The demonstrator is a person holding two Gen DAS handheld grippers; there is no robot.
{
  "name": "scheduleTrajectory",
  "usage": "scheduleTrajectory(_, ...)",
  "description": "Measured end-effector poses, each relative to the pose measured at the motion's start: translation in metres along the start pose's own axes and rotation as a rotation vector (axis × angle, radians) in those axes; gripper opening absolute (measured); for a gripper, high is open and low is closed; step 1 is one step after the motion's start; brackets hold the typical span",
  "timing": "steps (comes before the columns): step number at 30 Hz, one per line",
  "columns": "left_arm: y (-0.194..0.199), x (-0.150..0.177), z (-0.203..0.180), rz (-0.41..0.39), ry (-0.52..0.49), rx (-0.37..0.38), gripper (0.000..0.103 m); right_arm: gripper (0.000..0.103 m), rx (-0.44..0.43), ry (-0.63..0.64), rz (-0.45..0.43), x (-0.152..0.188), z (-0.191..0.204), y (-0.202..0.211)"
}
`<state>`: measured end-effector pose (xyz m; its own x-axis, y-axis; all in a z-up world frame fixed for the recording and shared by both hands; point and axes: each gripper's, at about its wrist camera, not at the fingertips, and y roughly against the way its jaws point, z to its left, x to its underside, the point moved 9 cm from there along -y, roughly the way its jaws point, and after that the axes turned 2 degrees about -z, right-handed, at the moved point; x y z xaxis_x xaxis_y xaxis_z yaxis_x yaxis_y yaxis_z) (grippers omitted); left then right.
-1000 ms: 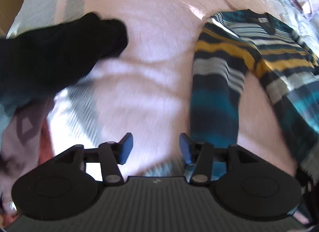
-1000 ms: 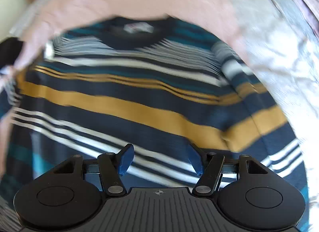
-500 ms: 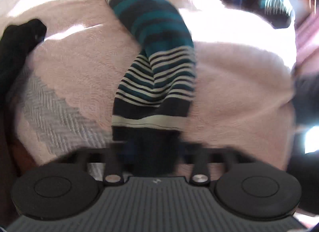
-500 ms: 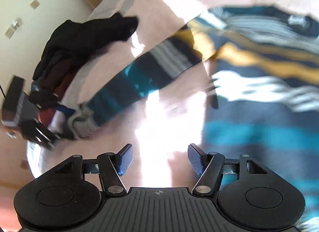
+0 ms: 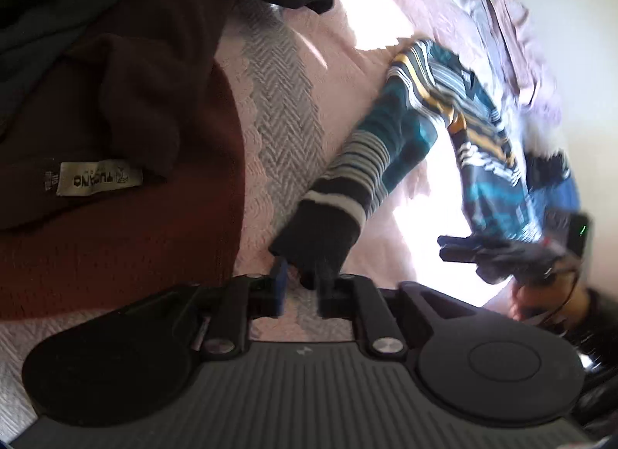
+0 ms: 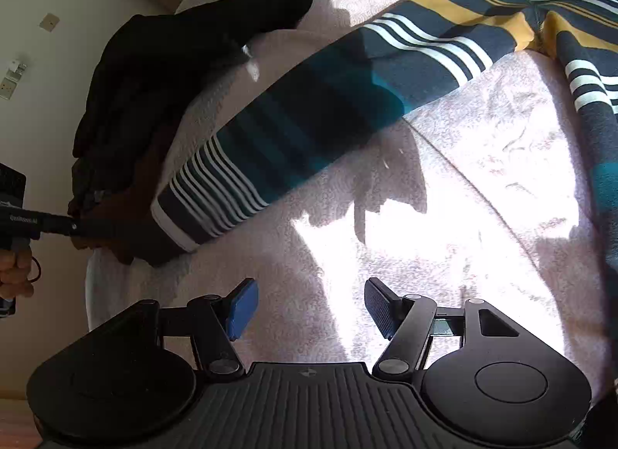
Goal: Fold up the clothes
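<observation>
Gripping: your left gripper (image 5: 299,288) has closed on the dark cuff (image 5: 314,242) of the striped sweater (image 6: 444,51), loose a second ago.
Meaning: that sleeve looks ready to fold inward.
Right gripper (image 6: 309,308): spread, empty, lower centre.
Sweater: flat on the pink bedspread (image 6: 444,225), sleeve stretched toward frame left.

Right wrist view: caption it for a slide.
Open right tongs hover over pink bedspread; left tongs hold striped sleeve cuff.
</observation>
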<state>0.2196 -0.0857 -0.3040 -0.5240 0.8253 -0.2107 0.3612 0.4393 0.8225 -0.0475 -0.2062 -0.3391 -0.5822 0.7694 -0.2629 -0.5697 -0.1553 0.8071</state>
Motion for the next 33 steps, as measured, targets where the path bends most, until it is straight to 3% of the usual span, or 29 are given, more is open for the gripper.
scheduleTrajectory(1,-0.002,0.0,-0.004,-0.016,-0.034,-0.013,0.033,0.065,-0.005,0.002,0.0,0.0,0.003,-0.002)
scheduleTrajectory(3,-0.005,-0.001,-0.012,-0.047,-0.101,-0.039,0.048,0.065,-0.013,0.004,-0.002,-0.001,0.008,-0.005)
scheduleTrajectory(8,-0.038,-0.002,-0.023,-0.023,-0.214,-0.096,0.051,0.066,-0.079,-0.036,-0.026,-0.011,0.02,-0.021)
scheduleTrajectory(9,-0.044,0.001,-0.021,-0.001,-0.226,-0.081,0.048,0.066,-0.096,-0.051,-0.031,-0.014,0.023,-0.025)
scheduleTrajectory(12,-0.051,0.007,-0.019,0.026,-0.263,-0.058,0.01,0.067,-0.069,-0.05,-0.063,-0.026,0.023,-0.034)
scheduleTrajectory(16,-0.029,0.009,-0.019,-0.018,-0.309,-0.107,0.011,0.067,-0.018,-0.065,-0.108,-0.033,0.009,-0.021)
scheduleTrajectory(19,-0.014,0.015,-0.012,-0.013,-0.381,-0.229,0.013,0.067,0.038,-0.118,-0.128,-0.006,-0.02,0.014)
scheduleTrajectory(22,-0.004,0.016,-0.023,-0.032,-0.478,-0.291,0.018,0.067,0.096,-0.172,-0.146,0.022,-0.05,0.05)
scheduleTrajectory(24,-0.002,0.016,-0.048,-0.061,-0.55,-0.264,0.027,0.067,0.134,-0.208,-0.158,0.041,-0.07,0.074)
scheduleTrajectory(27,-0.023,0.021,-0.103,-0.058,-0.633,-0.129,0.05,0.067,0.192,-0.263,-0.175,0.07,-0.1,0.11)
scheduleTrajectory(31,-0.078,0.047,-0.194,0.0,-0.742,0.08,0.06,0.067,0.258,-0.217,-0.255,0.098,-0.12,0.174)
scheduleTrajectory(33,-0.11,0.065,-0.233,0.018,-0.801,0.126,0.061,0.067,0.293,-0.194,-0.302,0.109,-0.134,0.208)
